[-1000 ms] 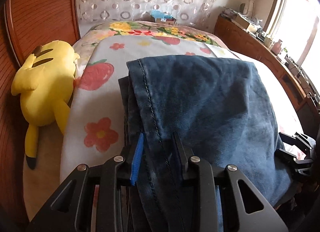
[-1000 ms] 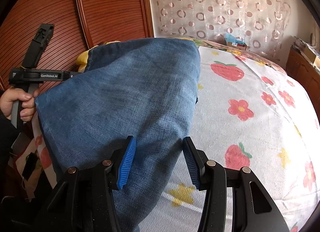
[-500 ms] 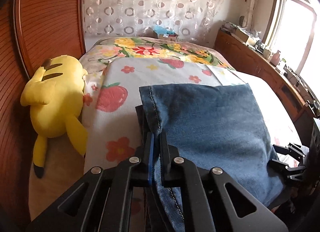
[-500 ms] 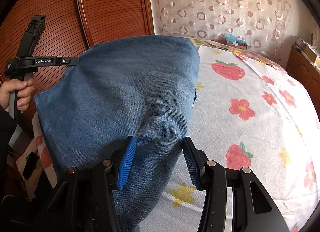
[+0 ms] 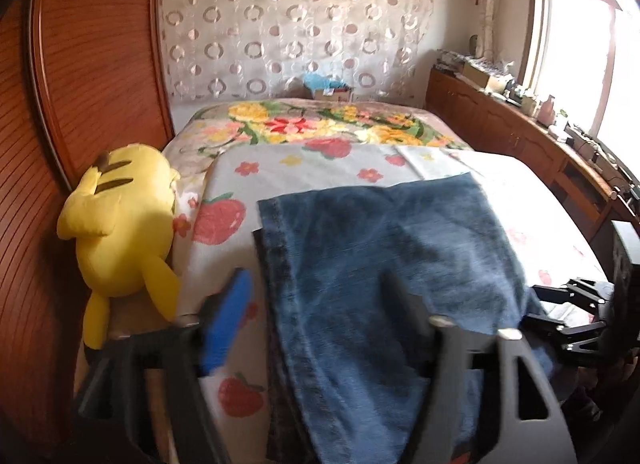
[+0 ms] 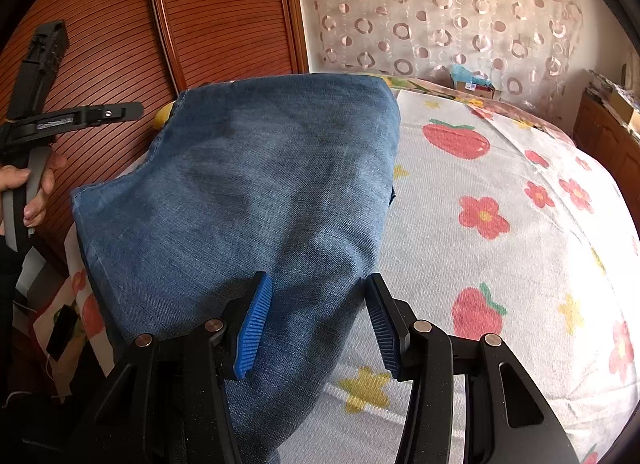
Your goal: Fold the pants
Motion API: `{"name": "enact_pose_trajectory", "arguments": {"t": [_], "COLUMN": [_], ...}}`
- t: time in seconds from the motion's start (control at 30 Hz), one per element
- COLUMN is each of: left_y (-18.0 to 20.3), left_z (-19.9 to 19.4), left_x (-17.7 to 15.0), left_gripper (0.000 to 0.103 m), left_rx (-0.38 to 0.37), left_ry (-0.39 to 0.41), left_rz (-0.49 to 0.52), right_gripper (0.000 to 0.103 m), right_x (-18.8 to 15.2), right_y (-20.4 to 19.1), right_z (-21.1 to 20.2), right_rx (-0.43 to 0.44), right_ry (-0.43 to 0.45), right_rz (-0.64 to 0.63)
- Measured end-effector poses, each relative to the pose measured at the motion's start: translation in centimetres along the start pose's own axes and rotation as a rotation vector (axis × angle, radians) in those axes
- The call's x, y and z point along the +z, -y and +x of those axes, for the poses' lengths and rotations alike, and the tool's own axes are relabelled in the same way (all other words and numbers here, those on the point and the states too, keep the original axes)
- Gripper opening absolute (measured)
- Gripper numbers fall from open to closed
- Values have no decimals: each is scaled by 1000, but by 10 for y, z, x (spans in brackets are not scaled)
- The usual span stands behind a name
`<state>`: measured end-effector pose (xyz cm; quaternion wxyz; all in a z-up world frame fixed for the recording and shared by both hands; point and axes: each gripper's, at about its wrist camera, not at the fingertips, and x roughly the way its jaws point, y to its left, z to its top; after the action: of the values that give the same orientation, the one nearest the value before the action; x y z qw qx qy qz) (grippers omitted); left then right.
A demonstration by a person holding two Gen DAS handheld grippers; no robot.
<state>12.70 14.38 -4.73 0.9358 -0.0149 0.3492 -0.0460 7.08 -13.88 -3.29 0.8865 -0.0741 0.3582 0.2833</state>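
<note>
The folded blue jeans (image 5: pixel 384 284) lie flat on the strawberry-print bedspread (image 6: pixel 500 248), a yellow plush toy (image 5: pixel 124 232) just beside the bedspread's left edge. Over the jeans, the left gripper (image 5: pixel 316 316) and right gripper (image 6: pixel 316 324) both hover with fingers spread, pinching nothing.

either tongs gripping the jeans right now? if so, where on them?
Nothing held. Left tongs are open, straddling the seamed edge of the folded jeans lying on the bed. Right tongs are open too, over the denim.
</note>
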Motion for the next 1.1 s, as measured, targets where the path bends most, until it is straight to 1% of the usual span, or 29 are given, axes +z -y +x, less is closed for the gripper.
{"name": "enact_pose_trajectory", "arguments": {"t": [0.1, 0.23, 0.37, 0.47, 0.73, 0.87, 0.93, 1.03, 1.1], "left_y": [15, 37, 55, 64, 73, 76, 77, 78, 78], "left_z": [-6, -12, -16, -14, -10, -7, -3, 6, 9], "left_x": [-2, -6, -11, -14, -30, -47, -55, -66, -72], "left_gripper": [76, 76, 76, 76, 76, 76, 76, 76, 76], "left_rx": [7, -3, -30, -37, -51, -68, -73, -68, -59], "left_ry": [21, 38, 37, 27, 1, -22, -37, -70, -71], "left_rz": [23, 49, 66, 76, 66, 44, 41, 41, 41], "right_gripper": [50, 51, 51, 51, 51, 51, 51, 51, 53], "right_x": [0, 0, 0, -1, -1, -3, -6, -10, -12], "right_y": [0, 0, 0, -1, -4, -5, -8, -8, -7], "right_z": [0, 1, 0, 0, -4, -11, -16, -20, -21], "right_rx": [1, 1, 0, -8, -17, 5, -5, -3, -3], "right_ry": [0, 0, 0, 5, 0, -12, -11, -20, -26], "right_rz": [1, 1, 1, -4, 0, 34, 35, 63, 86]}}
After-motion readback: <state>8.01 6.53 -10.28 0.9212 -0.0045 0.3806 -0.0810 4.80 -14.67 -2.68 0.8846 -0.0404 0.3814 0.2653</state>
